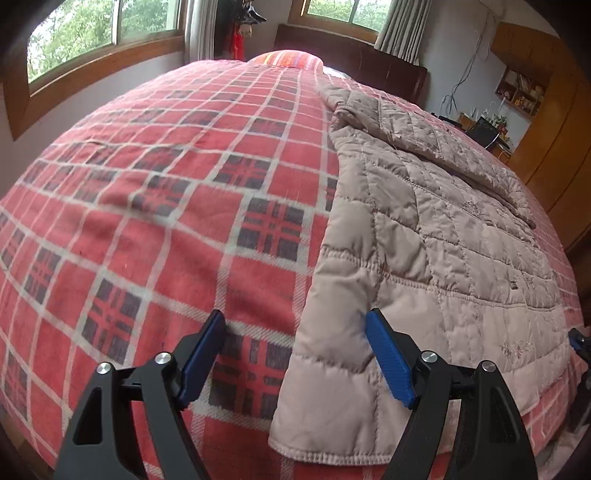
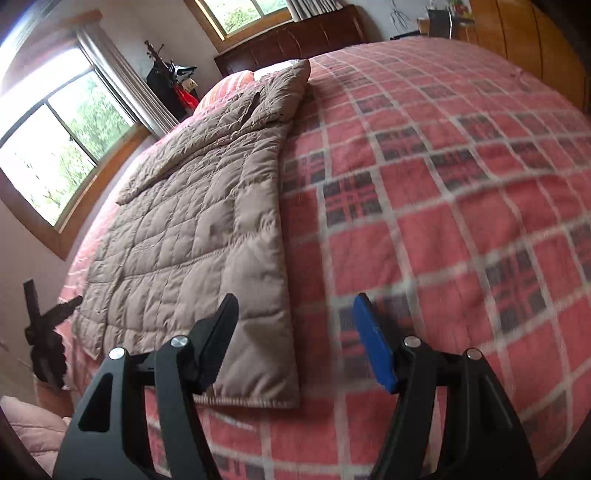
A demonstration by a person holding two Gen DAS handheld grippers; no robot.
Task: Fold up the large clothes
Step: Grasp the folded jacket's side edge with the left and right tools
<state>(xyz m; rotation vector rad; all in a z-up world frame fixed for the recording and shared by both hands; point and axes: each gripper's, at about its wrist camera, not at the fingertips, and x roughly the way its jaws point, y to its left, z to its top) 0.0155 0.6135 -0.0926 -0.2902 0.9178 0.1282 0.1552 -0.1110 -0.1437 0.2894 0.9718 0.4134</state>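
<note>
A long beige quilted coat (image 1: 436, 236) lies flat on a red plaid bed, its hem toward me and a sleeve folded across its upper part. My left gripper (image 1: 295, 321) is open just above the bed, straddling the coat's near left hem corner (image 1: 314, 424). The same coat (image 2: 199, 229) fills the left half of the right wrist view. There my right gripper (image 2: 295, 306) stands open over the coat's near right hem corner (image 2: 273, 376), with nothing between its fingers. The other gripper (image 2: 44, 332) shows dark at the coat's far-left edge.
The red plaid blanket (image 1: 147, 206) covers the whole bed (image 2: 461, 221). A striped pillow (image 1: 291, 59) and a dark headboard (image 1: 369, 62) lie at the far end. Windows (image 1: 92, 29) line the wall; wooden wardrobes (image 1: 554, 147) stand on the opposite side.
</note>
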